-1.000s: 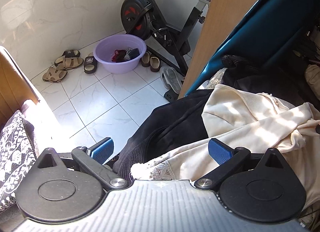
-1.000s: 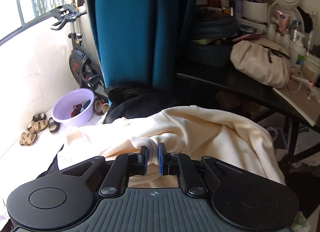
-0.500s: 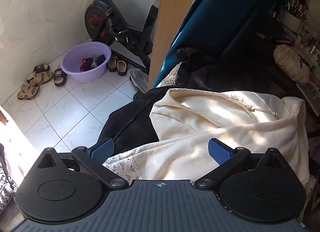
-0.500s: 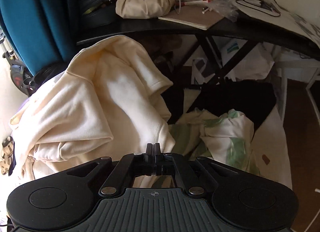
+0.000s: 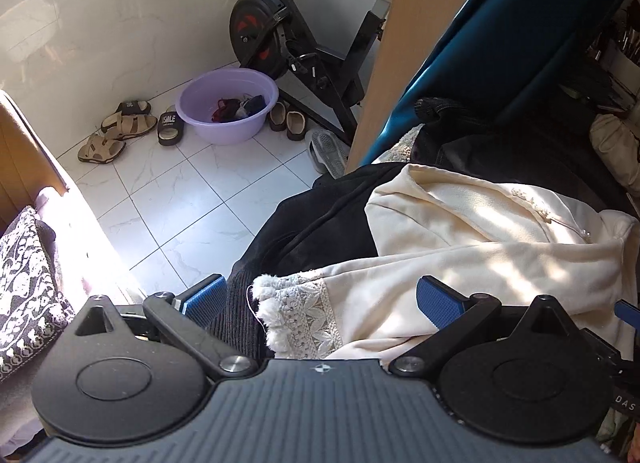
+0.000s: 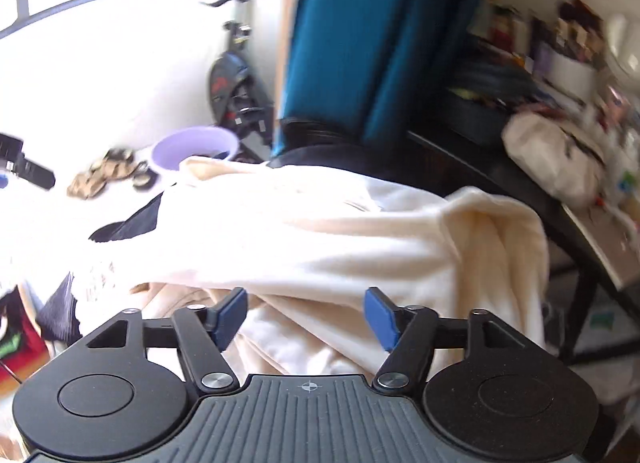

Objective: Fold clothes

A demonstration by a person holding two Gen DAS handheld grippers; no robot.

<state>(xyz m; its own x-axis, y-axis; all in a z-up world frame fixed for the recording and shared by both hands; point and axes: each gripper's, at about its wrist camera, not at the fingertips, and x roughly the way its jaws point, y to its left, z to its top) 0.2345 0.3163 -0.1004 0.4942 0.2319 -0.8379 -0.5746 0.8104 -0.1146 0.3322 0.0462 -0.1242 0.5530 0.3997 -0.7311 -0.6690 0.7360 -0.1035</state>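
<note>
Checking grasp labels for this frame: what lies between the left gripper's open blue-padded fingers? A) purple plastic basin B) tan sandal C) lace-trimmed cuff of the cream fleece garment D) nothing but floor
C: in the left wrist view the lace-trimmed cuff of the cream fleece garment lies between the open left gripper fingers, unclamped.

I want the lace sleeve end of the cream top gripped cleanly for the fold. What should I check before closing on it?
1. Left hand-held gripper open: ok, jaws wide apart.
2. Lace cuff of the cream top between the left fingers: ok, it lies in the gap.
3. Only cream cloth in the gap: not ok, the dark ribbed garment sits beside the cuff, inside the left pad.
4. Right hand-held gripper free: ok, open, with cream cloth beneath it.
5. Right view sharp enough to aim: not ok, blurred and overexposed.
6. Whether the cloth touches the pads: cannot tell.
</note>
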